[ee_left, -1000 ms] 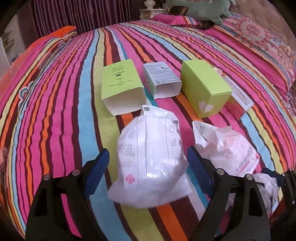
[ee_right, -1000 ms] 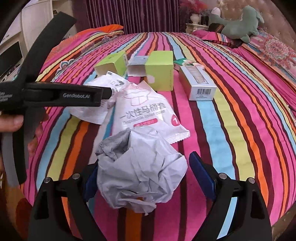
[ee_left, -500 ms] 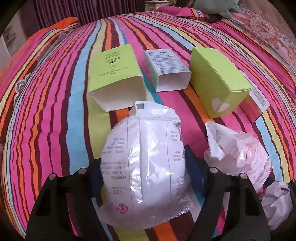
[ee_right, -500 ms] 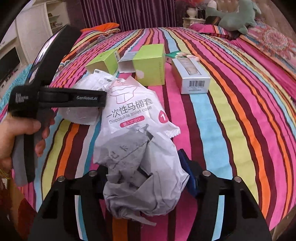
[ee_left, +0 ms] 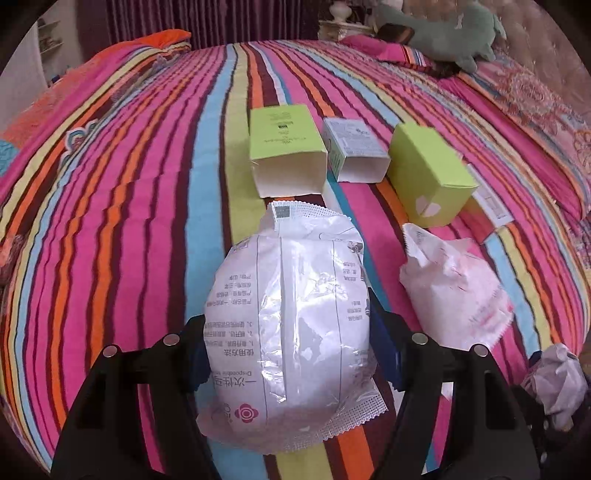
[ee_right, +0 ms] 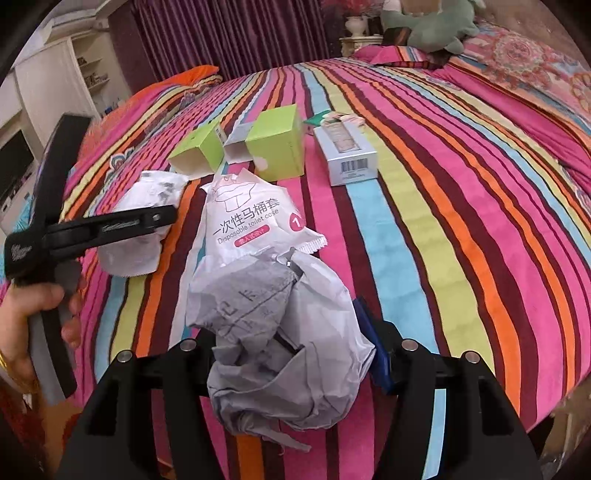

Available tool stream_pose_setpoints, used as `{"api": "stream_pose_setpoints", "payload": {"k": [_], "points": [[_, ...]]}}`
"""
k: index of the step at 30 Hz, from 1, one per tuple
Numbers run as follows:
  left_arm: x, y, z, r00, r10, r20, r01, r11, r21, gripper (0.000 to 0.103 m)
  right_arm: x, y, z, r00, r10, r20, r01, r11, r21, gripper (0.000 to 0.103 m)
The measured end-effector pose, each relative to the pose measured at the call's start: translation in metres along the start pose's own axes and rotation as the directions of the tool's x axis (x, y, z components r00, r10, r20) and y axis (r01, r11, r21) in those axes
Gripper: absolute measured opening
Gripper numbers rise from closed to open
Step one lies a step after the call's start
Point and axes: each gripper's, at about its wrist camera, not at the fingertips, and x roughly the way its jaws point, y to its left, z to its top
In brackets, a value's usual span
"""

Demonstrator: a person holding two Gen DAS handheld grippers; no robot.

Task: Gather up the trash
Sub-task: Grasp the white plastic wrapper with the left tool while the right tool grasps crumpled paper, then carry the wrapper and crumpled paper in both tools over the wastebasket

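On the striped bed, my left gripper (ee_left: 291, 350) has its jaws closing on a puffy white printed packet (ee_left: 288, 314), and both blue pads press its sides. My right gripper (ee_right: 291, 350) is shut on a ball of crumpled grey-white paper (ee_right: 273, 314), which hides its left pad. Between the two lies a second white packet (ee_right: 251, 221) printed "Disposable toilet cover", flat on the bedspread; the left wrist view shows it to the right (ee_left: 454, 288). The crumpled paper (ee_left: 557, 380) also appears at that view's lower right edge.
Beyond the packets lie an open green carton (ee_left: 284, 147), a small grey-white carton (ee_left: 354, 147) and a green box with a heart (ee_left: 428, 177). A silver barcoded box (ee_right: 347, 155) lies further right. A hand (ee_right: 33, 314) holds the left gripper. Pillows and a plush toy (ee_left: 443, 33) are at the headboard.
Both grippers went from open around their things to closed on them: left on the white packet, right on the crumpled paper. Both views have drawn back slightly from the boxes.
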Motion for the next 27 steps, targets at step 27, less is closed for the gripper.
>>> {"api": "stream_pose_setpoints", "payload": {"k": [27], "points": [[-0.139, -0.023, -0.188, 0.999, -0.042, 0.005, 0.042, 0.999, -0.003, 0.069, -0.097, -0.005, -0.098, 0.999, 0.039, 0.004, -0.040, 0.997, 0.068, 0.057]]}}
